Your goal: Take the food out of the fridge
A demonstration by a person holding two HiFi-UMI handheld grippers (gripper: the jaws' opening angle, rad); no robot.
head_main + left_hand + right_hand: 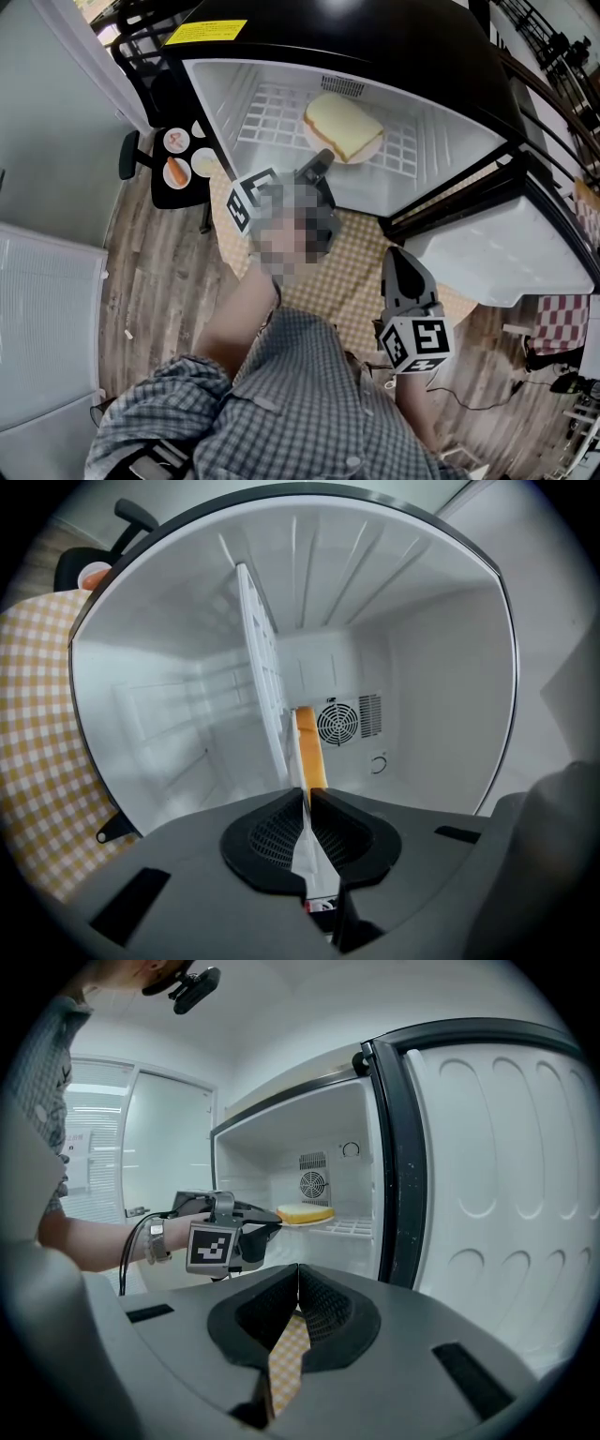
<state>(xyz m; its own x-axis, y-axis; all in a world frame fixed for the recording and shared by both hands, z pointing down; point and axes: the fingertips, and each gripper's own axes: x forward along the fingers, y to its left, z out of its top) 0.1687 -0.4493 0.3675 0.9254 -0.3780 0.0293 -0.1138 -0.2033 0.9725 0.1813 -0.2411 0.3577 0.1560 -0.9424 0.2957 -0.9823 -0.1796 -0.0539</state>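
Left gripper [322, 161] [306, 794]: jaws clamped on the rim of round pale plate [373, 150].
Right gripper [398, 255] [298, 1267]: jaws together, nothing between.
Black fridge [375, 37]: door open, white inside.
White wire shelf [272, 112]: plate near its front edge.
Pale yellow food slab [342, 124]: on plate.

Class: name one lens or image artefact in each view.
Head view: fisheye bows the black fridge; a mosaic patch hides part of the left tongs. Left gripper view: round white plate sharp, corners vignetted. Right gripper view: white fridge door bulges; black circular border.
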